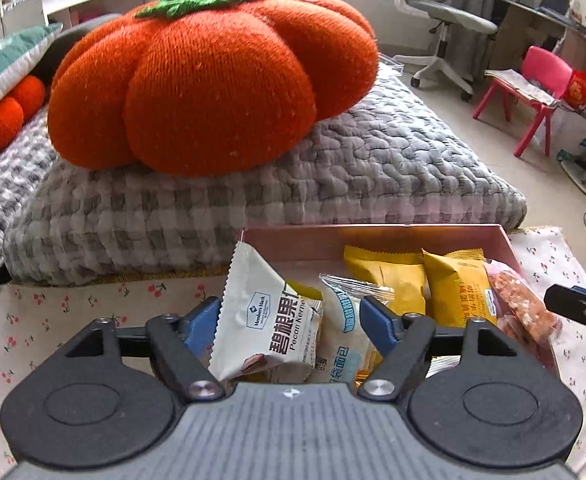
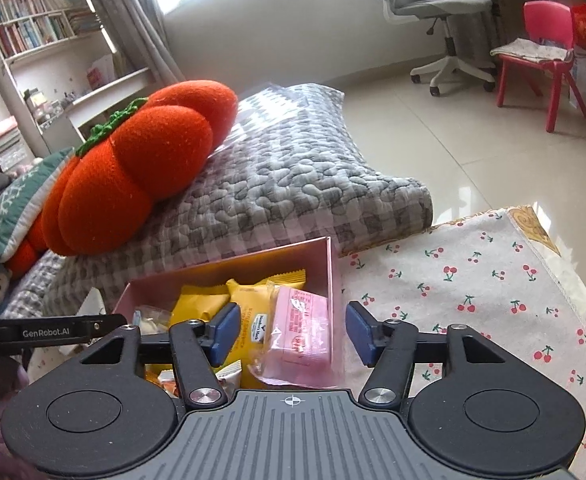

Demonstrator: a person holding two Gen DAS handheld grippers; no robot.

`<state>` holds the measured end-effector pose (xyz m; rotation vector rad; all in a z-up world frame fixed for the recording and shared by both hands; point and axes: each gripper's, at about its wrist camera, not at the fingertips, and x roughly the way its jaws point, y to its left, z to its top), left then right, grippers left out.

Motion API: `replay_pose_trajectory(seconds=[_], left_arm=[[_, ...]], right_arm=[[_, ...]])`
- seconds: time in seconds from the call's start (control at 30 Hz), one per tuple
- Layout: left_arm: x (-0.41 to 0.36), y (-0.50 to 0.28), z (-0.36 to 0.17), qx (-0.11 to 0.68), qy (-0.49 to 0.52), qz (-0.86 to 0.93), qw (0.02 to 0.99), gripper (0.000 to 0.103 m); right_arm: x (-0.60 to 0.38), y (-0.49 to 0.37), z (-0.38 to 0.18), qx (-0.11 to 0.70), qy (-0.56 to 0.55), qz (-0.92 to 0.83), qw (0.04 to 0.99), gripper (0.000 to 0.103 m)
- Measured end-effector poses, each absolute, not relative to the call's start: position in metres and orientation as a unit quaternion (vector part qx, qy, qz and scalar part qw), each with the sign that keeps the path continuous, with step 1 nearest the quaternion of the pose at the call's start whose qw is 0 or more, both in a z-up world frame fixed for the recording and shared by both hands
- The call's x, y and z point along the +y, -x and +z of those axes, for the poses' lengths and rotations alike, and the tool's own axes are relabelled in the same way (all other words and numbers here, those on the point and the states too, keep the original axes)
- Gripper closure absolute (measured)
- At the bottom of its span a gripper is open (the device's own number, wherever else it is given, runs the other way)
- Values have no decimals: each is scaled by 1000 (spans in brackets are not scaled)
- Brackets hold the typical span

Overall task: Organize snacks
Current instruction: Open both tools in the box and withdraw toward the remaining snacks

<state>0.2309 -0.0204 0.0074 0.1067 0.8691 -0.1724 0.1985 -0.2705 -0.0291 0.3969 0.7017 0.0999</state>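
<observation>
A pink box (image 1: 413, 232) holds several snack packets. In the left wrist view my left gripper (image 1: 291, 326) is open above the box's left end, its fingers on either side of a white pecan packet (image 1: 263, 316) that stands tilted against the left finger. Yellow packets (image 1: 457, 292) and a clear packet of reddish snacks (image 1: 521, 304) lie at the right. In the right wrist view my right gripper (image 2: 293, 330) is open over the box (image 2: 329, 264), with a pink packet (image 2: 303, 332) between its fingers, not gripped. Yellow packets (image 2: 253, 304) lie beside it.
The box sits on a cherry-print cloth (image 2: 473, 280). Behind it lie a grey quilted cushion (image 1: 373, 160) and a big orange pumpkin pillow (image 1: 213, 80). An office chair (image 2: 445, 12) and a red child's chair (image 2: 541, 52) stand on the tiled floor.
</observation>
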Motion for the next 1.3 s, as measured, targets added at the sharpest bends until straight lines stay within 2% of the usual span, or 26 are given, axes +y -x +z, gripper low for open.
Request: replay_pose_trajectory(seconds=[0.13,0.77,1.1,1.3], left_arm=[[-22,-223,14,410,-56,-88,906,20],[0,-139,25,397,-11,-98,912,4],[32,-93,15,396,11,-92,914,1],[50,-75,4,370,9,-108,923,1]], right_arm=[[-272,-194,-24,339,-192,48,920,36],[-258,-134,20,343,-159,55,924,15],[-249,-89,22,345,-115,67,929,8],[-241,-63,9,345,-69,72,933,7]])
